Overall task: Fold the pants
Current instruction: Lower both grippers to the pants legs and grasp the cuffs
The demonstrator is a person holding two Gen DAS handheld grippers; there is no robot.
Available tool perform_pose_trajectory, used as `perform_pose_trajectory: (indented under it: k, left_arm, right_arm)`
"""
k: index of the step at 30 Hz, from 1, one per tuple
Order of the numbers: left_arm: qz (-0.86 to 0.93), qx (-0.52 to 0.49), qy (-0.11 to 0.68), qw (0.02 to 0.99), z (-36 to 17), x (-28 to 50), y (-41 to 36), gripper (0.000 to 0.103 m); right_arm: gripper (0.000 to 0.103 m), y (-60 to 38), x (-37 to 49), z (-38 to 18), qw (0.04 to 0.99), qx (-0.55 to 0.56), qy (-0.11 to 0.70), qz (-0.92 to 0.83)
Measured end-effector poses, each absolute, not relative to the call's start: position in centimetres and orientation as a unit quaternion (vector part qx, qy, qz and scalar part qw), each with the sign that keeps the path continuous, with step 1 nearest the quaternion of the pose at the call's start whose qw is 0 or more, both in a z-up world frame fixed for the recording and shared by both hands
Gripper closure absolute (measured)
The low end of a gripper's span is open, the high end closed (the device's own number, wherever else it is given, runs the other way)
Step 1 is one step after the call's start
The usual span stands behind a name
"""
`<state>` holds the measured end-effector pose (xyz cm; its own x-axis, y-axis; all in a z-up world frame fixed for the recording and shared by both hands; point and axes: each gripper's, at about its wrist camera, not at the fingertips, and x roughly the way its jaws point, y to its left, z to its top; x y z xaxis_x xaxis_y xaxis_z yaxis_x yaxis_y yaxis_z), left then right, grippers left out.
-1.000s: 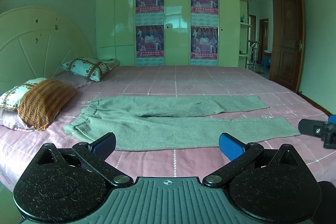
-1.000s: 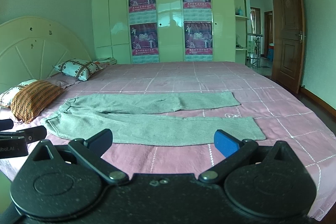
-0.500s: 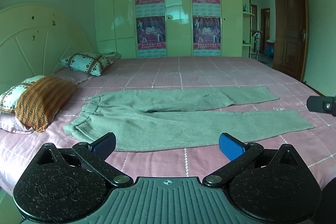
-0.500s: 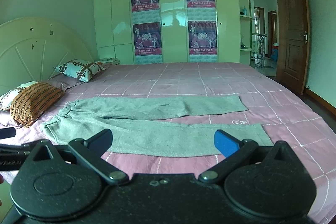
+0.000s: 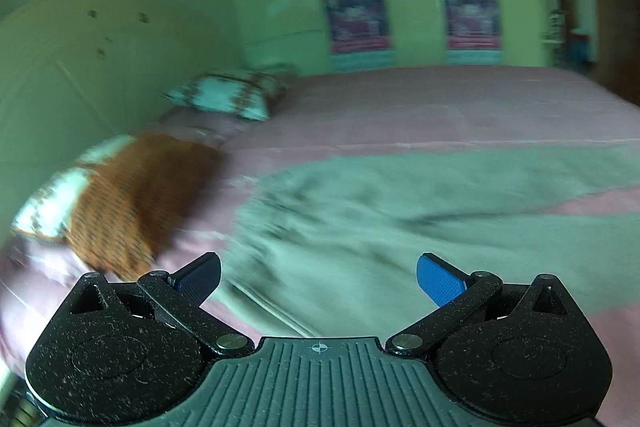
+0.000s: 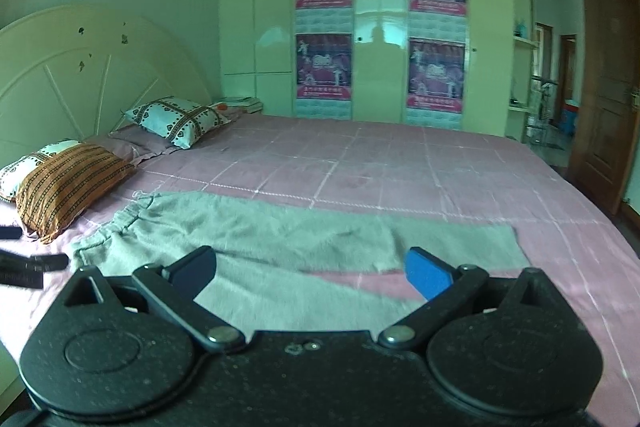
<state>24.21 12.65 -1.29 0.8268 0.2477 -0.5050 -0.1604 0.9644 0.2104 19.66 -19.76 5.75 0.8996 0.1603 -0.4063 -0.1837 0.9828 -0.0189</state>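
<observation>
Left wrist view shows the left tool (image 5: 318, 277), jaws wide and empty, nearing the waistband of the pants (image 5: 400, 227) spread beside the striped pillow (image 5: 132, 195) on the bed; the right tool (image 6: 310, 273), equally wide, must next pinch a leg.

Both wrist views look low across the bed (image 6: 400, 163), sharing pants (image 5: 360, 219).

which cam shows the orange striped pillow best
The right wrist view: the orange striped pillow is sharp there, stripes readable, beside the pants. The left wrist view shows it closer but motion-blurred.
</observation>
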Motion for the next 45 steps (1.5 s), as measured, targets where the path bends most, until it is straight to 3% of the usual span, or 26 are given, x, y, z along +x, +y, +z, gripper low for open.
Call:
perform_pose_trajectory:
  k: [3, 7, 15, 18, 24, 26, 33, 37, 38, 39, 42, 44, 45]
  left_arm:
    - [0.113, 0.056, 0.277, 0.953, -1.7, 28.9, 16.3, 0.0]
    - [0.111, 0.051, 0.306, 0.944, -3.9, 35.8, 20.3, 0.0]
    - [0.103, 0.059, 0.348, 0.93, -9.0, 48.6, 25.2, 0.0]
    - [0.094, 0.042, 0.364, 0.926, -11.1, 52.9, 26.9, 0.016]
    - [0.073, 0.029, 0.4, 0.913, -15.0, 59.3, 28.6, 0.016]
    - [0.064, 0.041, 0.407, 0.91, -16.1, 60.8, 28.5, 0.016]
    - [0.041, 0.019, 0.409, 0.912, -17.7, 63.5, 29.1, 0.016]
    - [0.038, -0.009, 0.421, 0.906, -17.8, 64.3, 30.3, 0.009]
    - [0.034, -0.002, 0.418, 0.908, -17.7, 64.1, 30.3, 0.009]
    - [0.031, 0.015, 0.417, 0.908, -17.8, 63.9, 30.0, 0.009]
    - [0.032, -0.004, 0.419, 0.907, -17.9, 63.7, 30.4, 0.01]
    - [0.024, -0.004, 0.415, 0.909, -18.0, 64.0, 30.3, 0.016]
    - [0.015, -0.01, 0.411, 0.911, -18.0, 64.3, 30.2, 0.029]
  right_arm:
    - [0.014, -19.1, 25.2, 5.0, 0.971, -0.025, 0.214, 0.099]
    - [0.028, -18.1, 32.6, 3.3, 0.964, -0.027, 0.238, 0.116]
    - [0.03, -14.8, 44.9, -0.6, 0.948, -0.072, 0.268, 0.155]
    - [0.038, -13.9, 49.2, -2.7, 0.941, -0.084, 0.283, 0.162]
    - [0.048, -11.7, 56.0, -7.0, 0.92, -0.132, 0.318, 0.185]
    - [0.053, -10.9, 57.6, -8.3, 0.912, -0.159, 0.328, 0.188]
    - [0.055, -10.7, 61.7, -11.2, 0.89, -0.185, 0.369, 0.193]
    - [0.056, -11.3, 62.1, -11.6, 0.888, -0.172, 0.373, 0.206]
    - [0.066, -11.5, 61.9, -11.3, 0.893, -0.162, 0.363, 0.209]
    - [0.069, -11.8, 61.8, -11.1, 0.897, -0.152, 0.357, 0.212]
    - [0.07, -12.2, 62.3, -11.5, 0.894, -0.149, 0.362, 0.217]
    - [0.069, -12.2, 62.4, -11.6, 0.895, -0.145, 0.363, 0.213]
    - [0.069, -11.9, 62.2, -11.5, 0.895, -0.151, 0.362, 0.21]
